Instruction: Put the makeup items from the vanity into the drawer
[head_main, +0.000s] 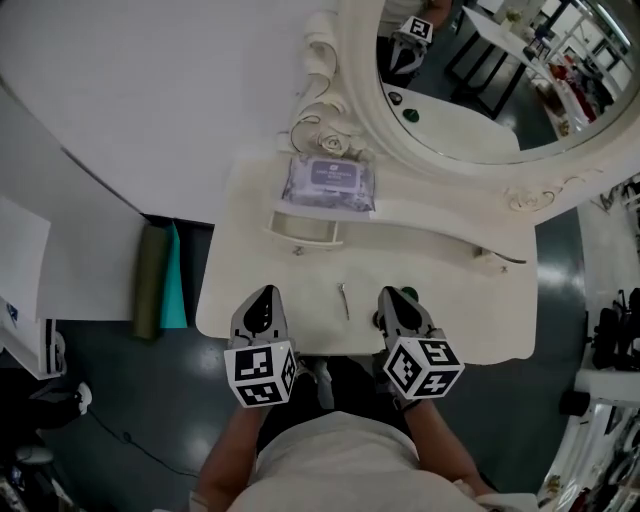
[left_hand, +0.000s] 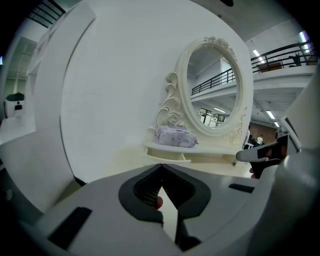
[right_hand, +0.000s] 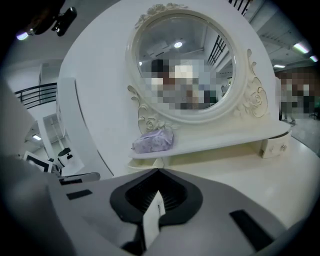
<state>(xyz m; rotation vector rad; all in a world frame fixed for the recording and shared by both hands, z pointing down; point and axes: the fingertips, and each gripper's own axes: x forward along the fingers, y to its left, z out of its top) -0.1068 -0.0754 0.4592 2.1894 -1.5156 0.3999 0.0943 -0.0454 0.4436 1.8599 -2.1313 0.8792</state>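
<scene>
The grey left gripper (left_hand: 161, 167), its dark-padded jaws meeting at the tips, points across the cream vanity top (left_hand: 210, 167) toward a lilac soft pouch (left_hand: 175, 136) lying on the raised shelf (left_hand: 215, 149) below an oval scroll-framed white mirror (left_hand: 215, 90).

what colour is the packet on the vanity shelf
The packet is pale purple; the head view shows it best.

Left gripper (head_main: 263, 298), right gripper (head_main: 397, 298) side by side, level with each other, both pointing forward and tilted down. Jaws of each closed, tips meeting. Left forearm (head_main: 222, 455), right forearm (head_main: 440, 445) extended, roughly parallel.
</scene>
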